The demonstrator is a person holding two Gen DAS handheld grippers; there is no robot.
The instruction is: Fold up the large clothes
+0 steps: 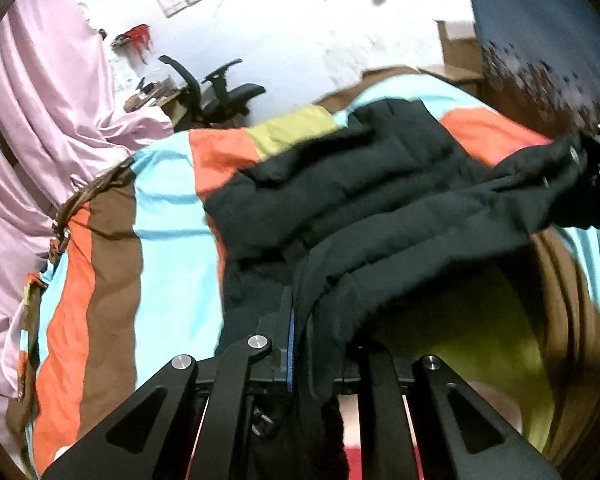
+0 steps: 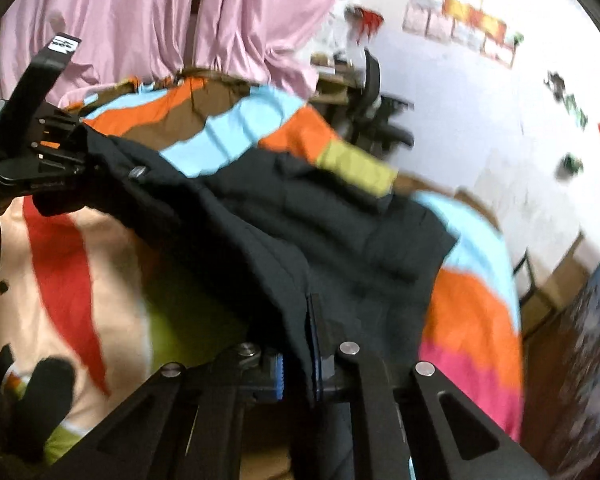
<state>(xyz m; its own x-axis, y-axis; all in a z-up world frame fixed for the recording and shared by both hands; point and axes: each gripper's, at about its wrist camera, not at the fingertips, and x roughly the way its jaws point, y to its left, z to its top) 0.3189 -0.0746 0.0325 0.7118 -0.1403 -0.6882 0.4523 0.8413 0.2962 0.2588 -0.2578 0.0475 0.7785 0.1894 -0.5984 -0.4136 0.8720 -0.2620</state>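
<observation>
Blurred bedspread [image 1: 168, 208] under gripper-hidden jacket [image 1: 340, 200]

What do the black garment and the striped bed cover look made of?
Black garment: matte, padded woven fabric, probably synthetic; stitched channels puff like quilting. Striped bed cover: soft matte cloth, possibly cotton; it creases flat without shine. Both grippers, left and right, pinch the garment.

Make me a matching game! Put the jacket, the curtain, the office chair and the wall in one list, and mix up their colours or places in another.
1. jacket
2. curtain
3. office chair
4. wall

a. white, with papers stuck on
b. pink
c. black, pinched by both grippers
d. black, beyond the far side of the bed

Pairs: 1-c, 2-b, 3-d, 4-a
</observation>
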